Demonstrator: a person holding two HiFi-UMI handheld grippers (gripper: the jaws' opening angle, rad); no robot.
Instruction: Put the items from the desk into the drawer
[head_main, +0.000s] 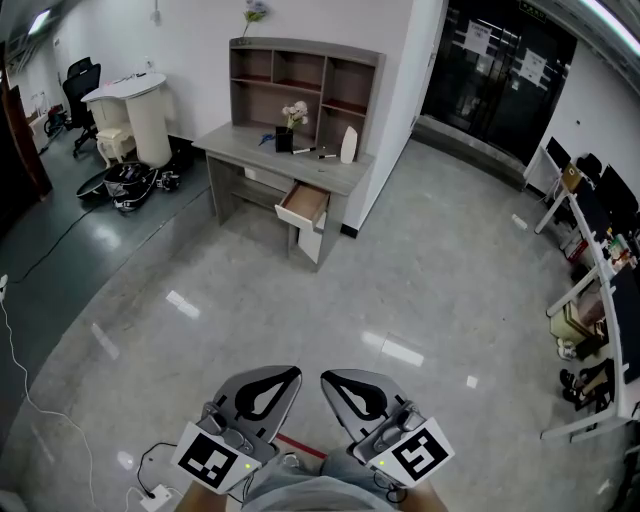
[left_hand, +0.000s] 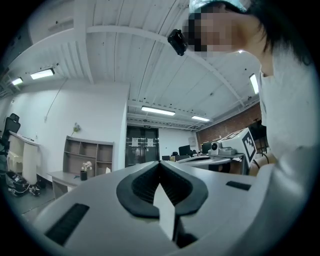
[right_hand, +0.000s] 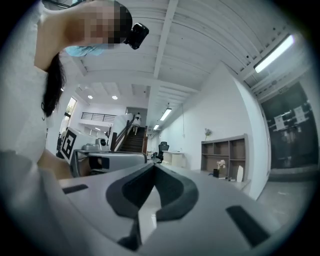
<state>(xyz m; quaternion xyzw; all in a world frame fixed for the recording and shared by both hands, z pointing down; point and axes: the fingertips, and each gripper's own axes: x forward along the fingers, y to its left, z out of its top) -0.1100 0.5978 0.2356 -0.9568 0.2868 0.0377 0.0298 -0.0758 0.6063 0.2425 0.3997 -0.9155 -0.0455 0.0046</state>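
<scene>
Several small items sit on the desk (head_main: 335, 172): a dark vase of pale flowers (head_main: 287, 135) near the middle of the top, two pen-like things (head_main: 304, 151) just to its right, a white upright object (head_main: 348, 146) at the right end, and something small and bluish (head_main: 266, 138) to the left of the vase that is too small to identify. The drawer (head_main: 303, 204) under the right half of the desk is pulled out, and what shows of its inside looks empty. A shelf unit (head_main: 300, 70) stands along the back of the top.

Both grippers are well apart from the desk, held low and close to the person's body across a stretch of bare shiny floor (head_main: 400, 280). The left gripper (head_main: 281, 379) has its jaws brought together at the tips with nothing between them. The right gripper (head_main: 343, 381) is the same, tips meeting and empty. Each gripper's own view looks over the closed jaws toward the distant desk.

By my reading, the step in hand is the approach, and no item has yet been picked up. The next move calls for walking up to the desk, spreading one pair of jaws, and choosing a first item. The pens lie flat and would need a low, careful pinch. The vase and the white object stand upright and look easy to knock over.
</scene>
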